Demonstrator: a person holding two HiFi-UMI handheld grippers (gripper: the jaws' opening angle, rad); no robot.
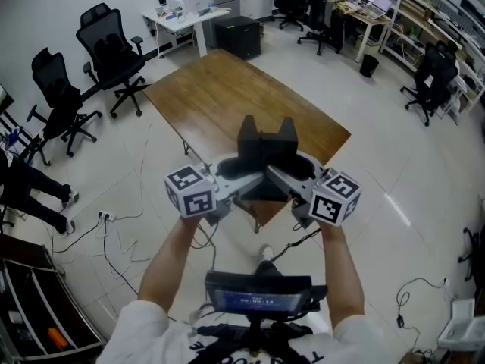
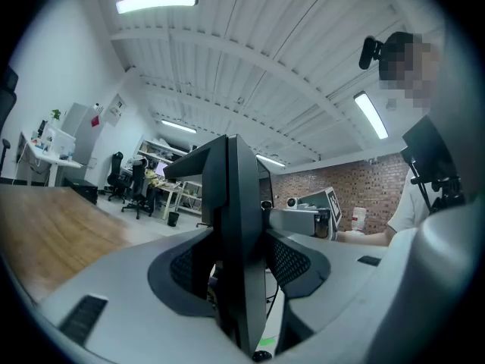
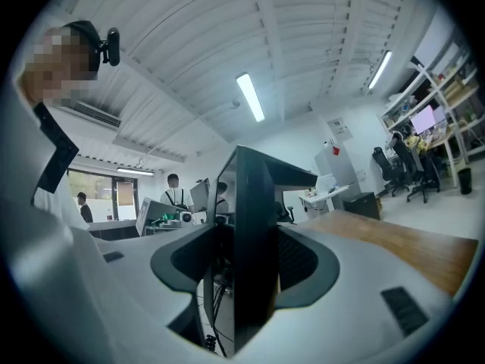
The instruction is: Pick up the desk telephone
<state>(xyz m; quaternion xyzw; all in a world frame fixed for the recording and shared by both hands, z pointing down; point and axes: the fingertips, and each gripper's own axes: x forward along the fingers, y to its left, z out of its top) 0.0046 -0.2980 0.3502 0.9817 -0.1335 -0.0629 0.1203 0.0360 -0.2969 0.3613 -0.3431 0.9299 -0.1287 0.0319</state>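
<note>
The wooden bench [image 1: 220, 97] fills the upper middle of the head view. The black desk telephone [image 1: 267, 154] hangs mid-frame over the bench's near corner, apparently clear of it. The left tongs [image 1: 244, 183] clamp its left edge and the right tongs [image 1: 283, 179] its right edge, each part-open around the thin panel. The telephone spans straight across between them, equally near both.

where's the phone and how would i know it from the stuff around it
Find the wooden table in the middle of the office floor. Over its near corner, the left gripper and right gripper, grey with marker cubes, meet from either side. The phone is the block clamped between them, black against their grey, with two horns on top.
</note>
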